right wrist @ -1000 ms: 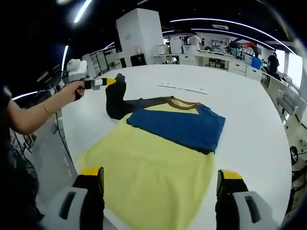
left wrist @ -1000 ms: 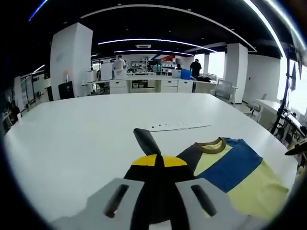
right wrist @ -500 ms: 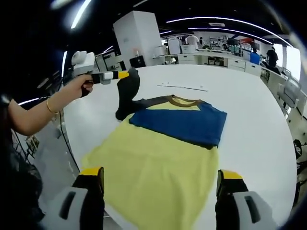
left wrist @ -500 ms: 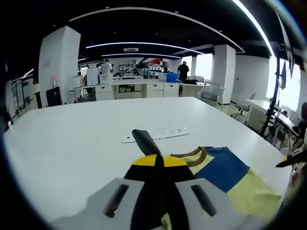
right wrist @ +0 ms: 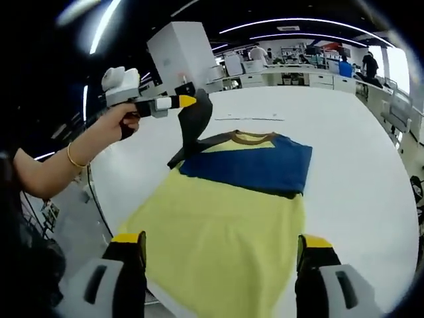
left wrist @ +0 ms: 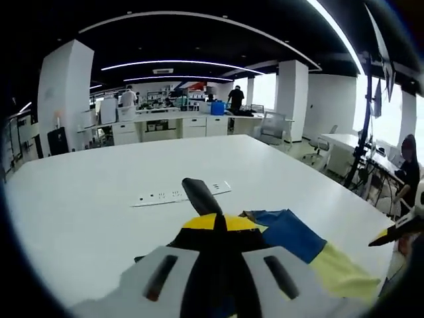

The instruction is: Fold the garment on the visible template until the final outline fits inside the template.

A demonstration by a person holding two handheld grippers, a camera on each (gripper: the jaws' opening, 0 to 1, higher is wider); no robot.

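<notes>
Between my left gripper's pinched jaws hangs the dark sleeve of the soft, floppy shirt, while my right gripper waits wide apart, holding nothing.

Grey left gripper, right gripper: black jaws, yellow tips; gold bracelet at wrist.

The garment lies spread flat on the white table, a yellow shirt with a broad blue band across the chest and a brown collar at twelve o'clock. Its dark sleeve at ten o'clock is lifted off the surface, pinched up in the air and hanging in a loose drape. The yellow hem runs toward six o'clock, reaching the table's near edge.
</notes>
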